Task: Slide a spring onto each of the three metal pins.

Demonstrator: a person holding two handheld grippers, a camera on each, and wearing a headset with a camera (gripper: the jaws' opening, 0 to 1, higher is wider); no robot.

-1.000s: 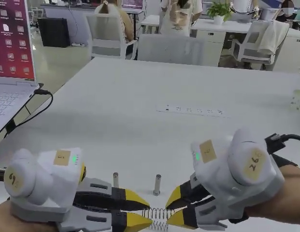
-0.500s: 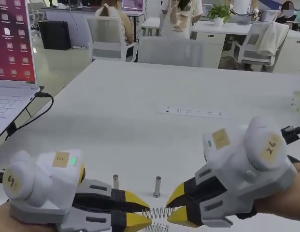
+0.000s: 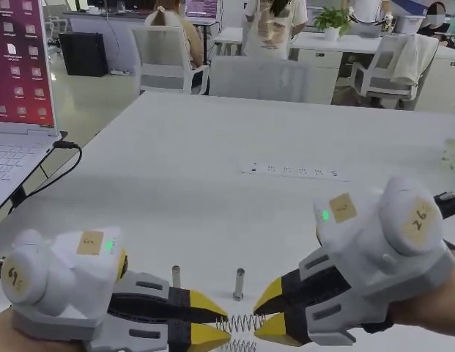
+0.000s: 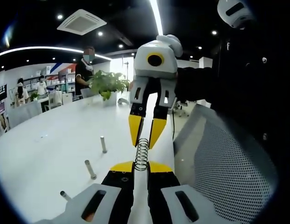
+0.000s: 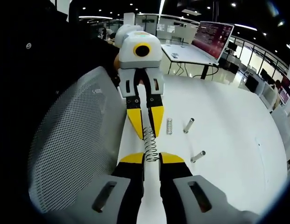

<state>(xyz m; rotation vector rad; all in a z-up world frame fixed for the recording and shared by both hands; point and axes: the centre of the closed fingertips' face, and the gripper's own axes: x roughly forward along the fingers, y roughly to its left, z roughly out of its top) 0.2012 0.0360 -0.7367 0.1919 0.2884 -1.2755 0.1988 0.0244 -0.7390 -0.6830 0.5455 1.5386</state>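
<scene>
White and mostly bare, the table [image 3: 212,147] carries a laptop [image 3: 15,88] at its left edge and a power strip [image 3: 293,169] further out, with office chairs [image 3: 168,55] beyond. Close to the near edge, the left gripper [image 3: 227,325] and the right gripper [image 3: 256,320] meet tip to tip, and a spring [image 3: 242,323] spans the gap between them. Each pair of yellow fingers is closed almost to touching on 1 end of it, and both gripper views show the same pinch. Just past the tips, 2 metal pins [image 3: 239,283] stand upright on the table; the left gripper view shows all 3 in a row. A 2nd spring [image 5: 169,126] lies loose near the pins in the right gripper view.

The spring looks light, thin-wired and bouncy. It should bend or buckle sideways under little force, and a hard squeeze could crush the coils or make it flick out. I judge the best hold to be across the outside of the coils near 1 end, leaving the other end open to drop over a pin — so 1 gripper must let go before threading.
</scene>
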